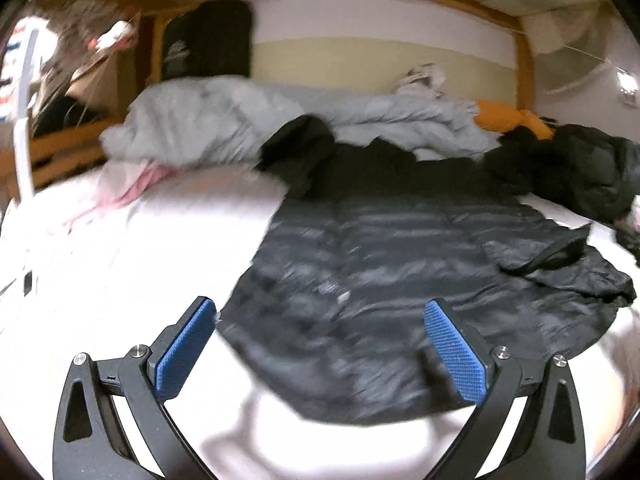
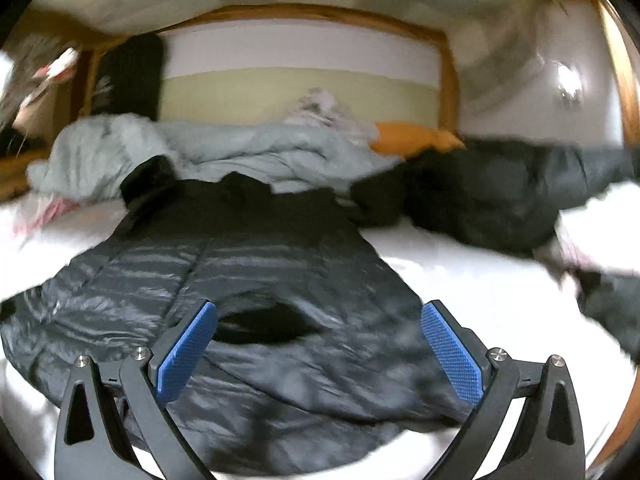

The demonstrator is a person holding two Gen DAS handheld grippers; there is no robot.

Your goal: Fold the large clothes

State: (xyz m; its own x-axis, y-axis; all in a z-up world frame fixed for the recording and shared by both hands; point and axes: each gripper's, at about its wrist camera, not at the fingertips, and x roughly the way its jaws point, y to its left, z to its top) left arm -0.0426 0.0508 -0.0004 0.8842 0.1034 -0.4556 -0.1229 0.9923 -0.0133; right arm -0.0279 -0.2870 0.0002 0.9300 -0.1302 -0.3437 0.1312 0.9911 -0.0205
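A dark grey quilted puffer jacket (image 1: 392, 280) lies spread on the white bed (image 1: 120, 264), its dark collar end toward the headboard. My left gripper (image 1: 320, 312) hovers open over the jacket's near left hem, nothing between its blue pads (image 1: 186, 348). In the right wrist view the same jacket (image 2: 248, 280) fills the lower middle, with a dark sleeve opening just ahead. My right gripper (image 2: 318, 316) is open above the jacket's near right part, its pads (image 2: 450, 348) holding nothing. Both views are motion-blurred.
A crumpled light grey duvet (image 1: 224, 120) lies across the bed's far side, an orange pillow (image 1: 508, 116) at its right. Another dark garment (image 1: 576, 168) is heaped at the right. A wooden headboard (image 1: 524, 64) and pale wall stand behind. White sheet (image 2: 460, 260) shows right of the jacket.
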